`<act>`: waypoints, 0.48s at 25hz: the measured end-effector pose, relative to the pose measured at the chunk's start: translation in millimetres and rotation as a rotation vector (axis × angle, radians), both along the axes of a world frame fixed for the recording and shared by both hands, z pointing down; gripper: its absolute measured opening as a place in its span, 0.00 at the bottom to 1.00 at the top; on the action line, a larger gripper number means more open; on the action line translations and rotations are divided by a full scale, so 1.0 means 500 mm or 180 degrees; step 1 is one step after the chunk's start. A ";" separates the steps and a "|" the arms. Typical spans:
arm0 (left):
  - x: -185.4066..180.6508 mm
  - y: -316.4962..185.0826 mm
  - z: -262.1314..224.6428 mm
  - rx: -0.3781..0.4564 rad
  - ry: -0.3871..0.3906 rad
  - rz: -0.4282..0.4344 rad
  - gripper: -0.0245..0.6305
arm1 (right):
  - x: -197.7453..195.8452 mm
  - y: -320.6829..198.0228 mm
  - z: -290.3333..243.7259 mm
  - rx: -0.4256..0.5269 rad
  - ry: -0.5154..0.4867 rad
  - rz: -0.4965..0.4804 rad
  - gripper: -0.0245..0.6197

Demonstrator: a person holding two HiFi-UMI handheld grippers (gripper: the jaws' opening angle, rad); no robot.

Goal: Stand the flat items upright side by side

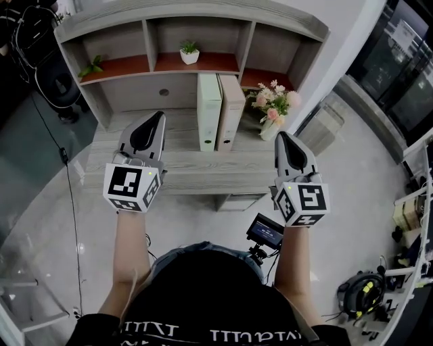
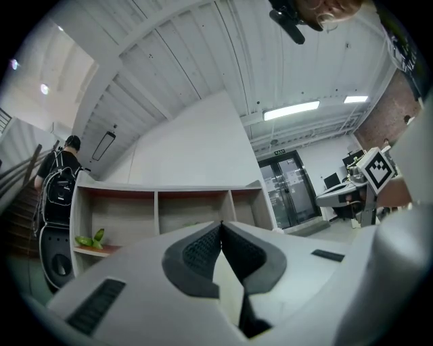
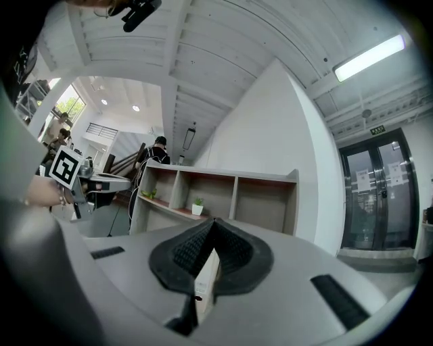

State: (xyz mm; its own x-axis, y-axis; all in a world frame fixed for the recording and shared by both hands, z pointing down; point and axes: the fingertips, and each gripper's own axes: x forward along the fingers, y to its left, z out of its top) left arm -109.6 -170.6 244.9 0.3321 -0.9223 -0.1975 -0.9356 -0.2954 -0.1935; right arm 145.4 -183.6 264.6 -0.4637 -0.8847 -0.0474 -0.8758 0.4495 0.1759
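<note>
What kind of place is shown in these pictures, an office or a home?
Most likely an office or studio workspace: a wooden desk with a shelf unit, two upright file binders on it, and glass double doors under strip ceiling lights.

Bright, even lighting; fisheye-warped edges

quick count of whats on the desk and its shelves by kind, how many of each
upright binders: 2 (pale green binder, tan binder)
green plants: 2 (small plant in a white pot, loose leafy sprig)
vase of pink flowers: 1
total: 5
</note>
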 end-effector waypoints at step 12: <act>-0.003 -0.003 -0.012 0.0020 -0.0066 -0.0123 0.06 | -0.001 -0.007 -0.007 0.0019 0.0102 -0.0046 0.06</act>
